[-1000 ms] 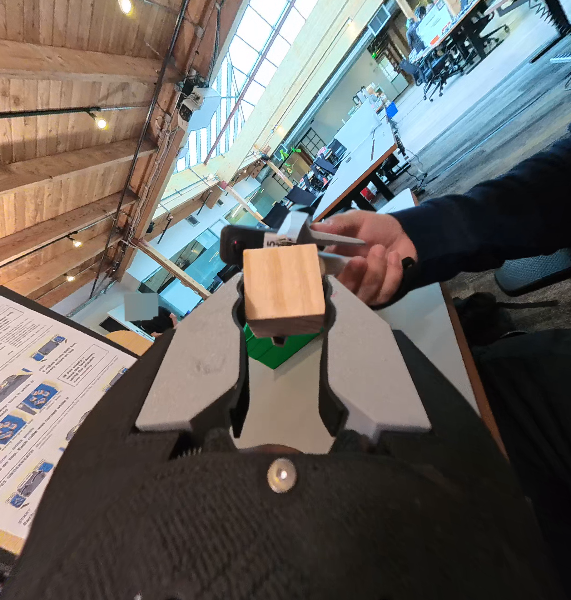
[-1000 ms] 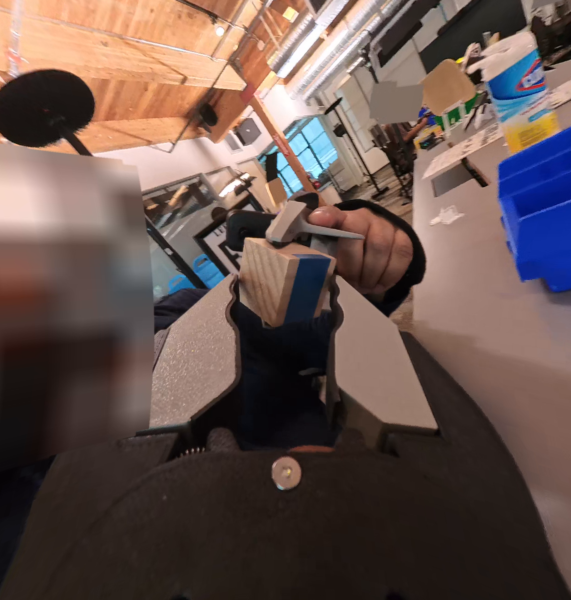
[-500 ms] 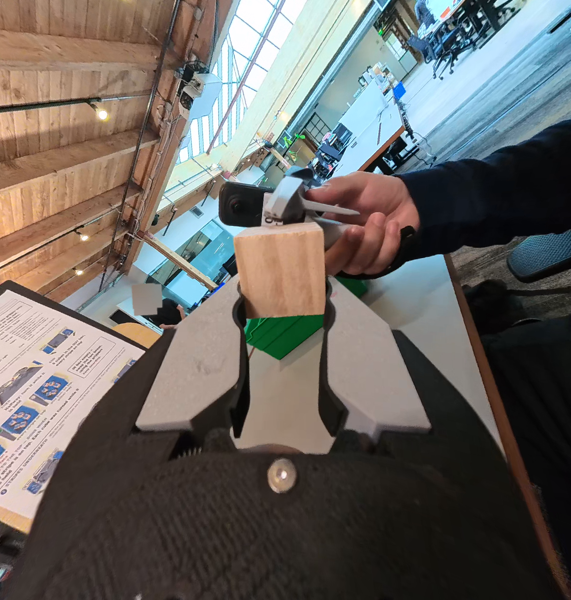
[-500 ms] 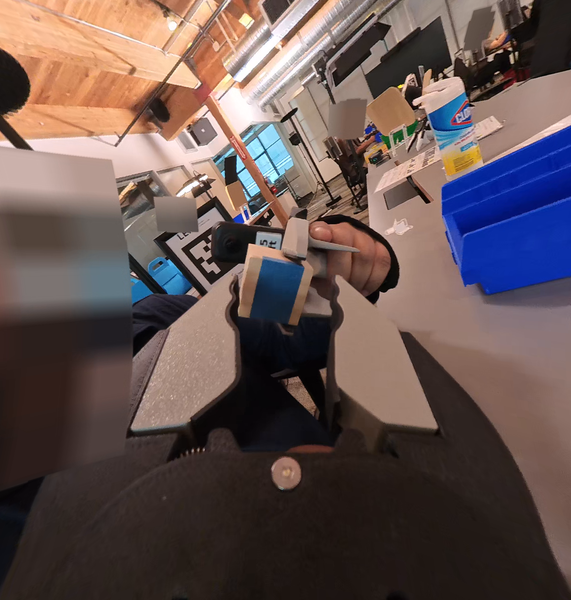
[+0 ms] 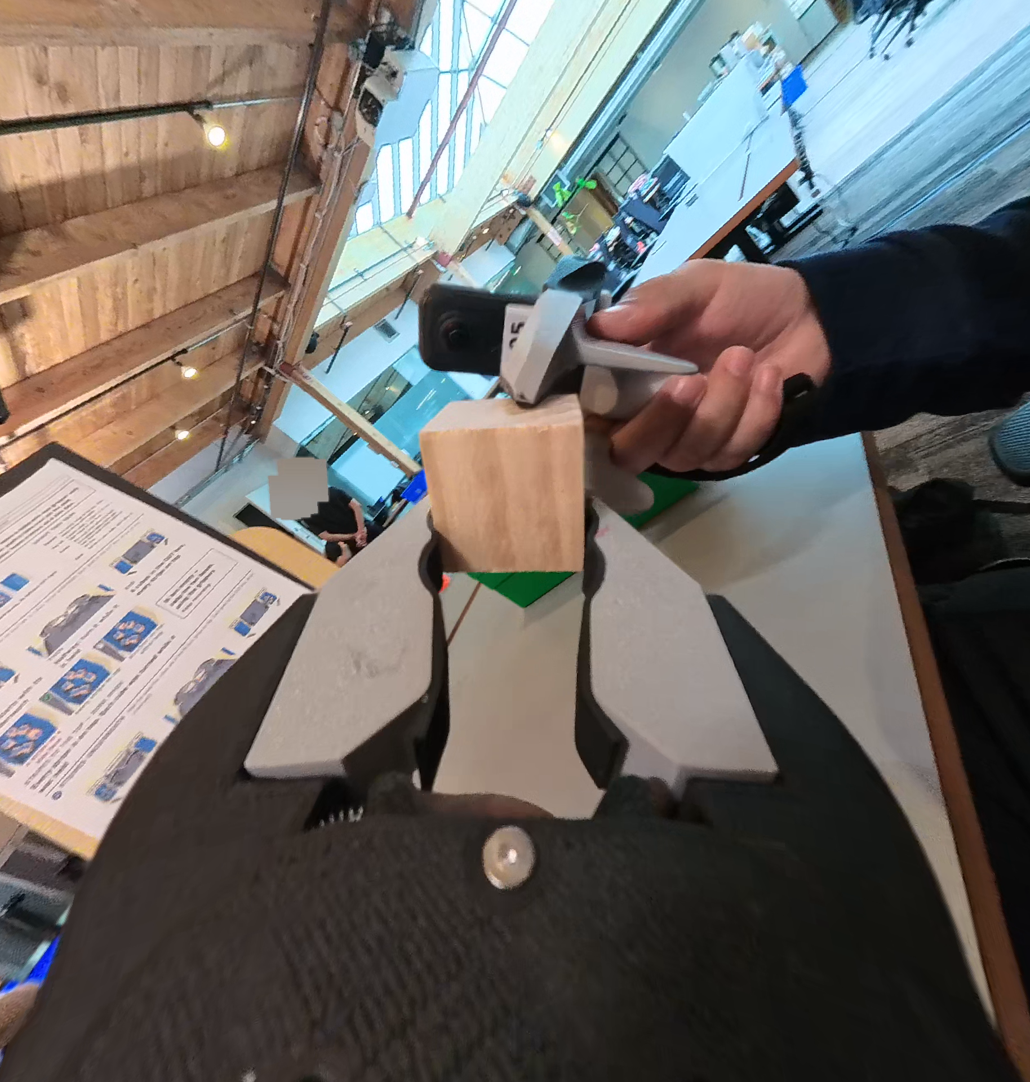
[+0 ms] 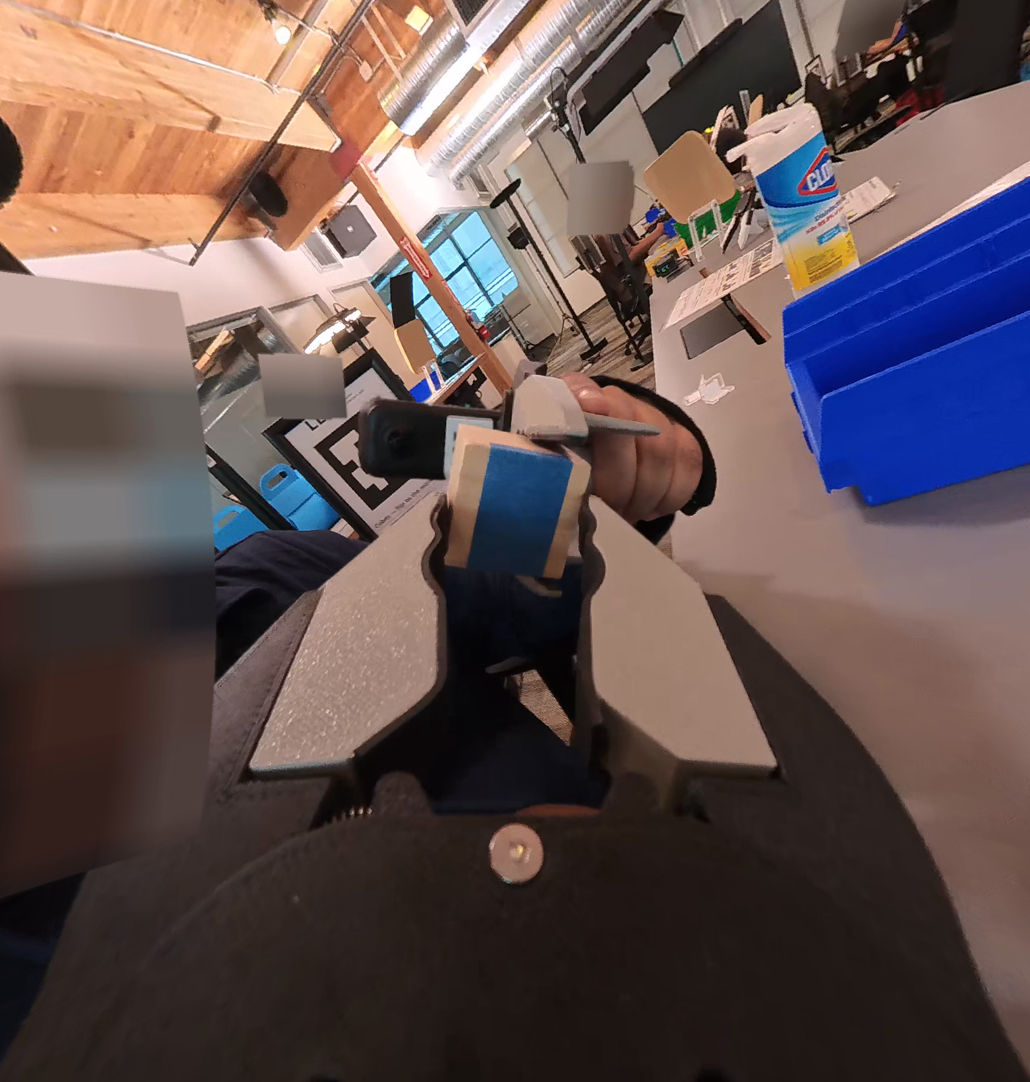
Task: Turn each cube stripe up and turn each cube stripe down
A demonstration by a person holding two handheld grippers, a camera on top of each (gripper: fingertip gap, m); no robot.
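Both tools pinch 1 wooden cube [image 5: 504, 489] between them, its blue stripe [image 6: 521, 515] facing the right tool [image 6: 512, 547].

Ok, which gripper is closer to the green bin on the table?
Right, probably. The right gripper hangs just above the green bin, gripping the cube from that side; the left gripper grips it from the opposite side, farther off.

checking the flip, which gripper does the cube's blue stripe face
The right gripper: its view shows the cube's blue stripe, while the left gripper's view shows only bare wood.
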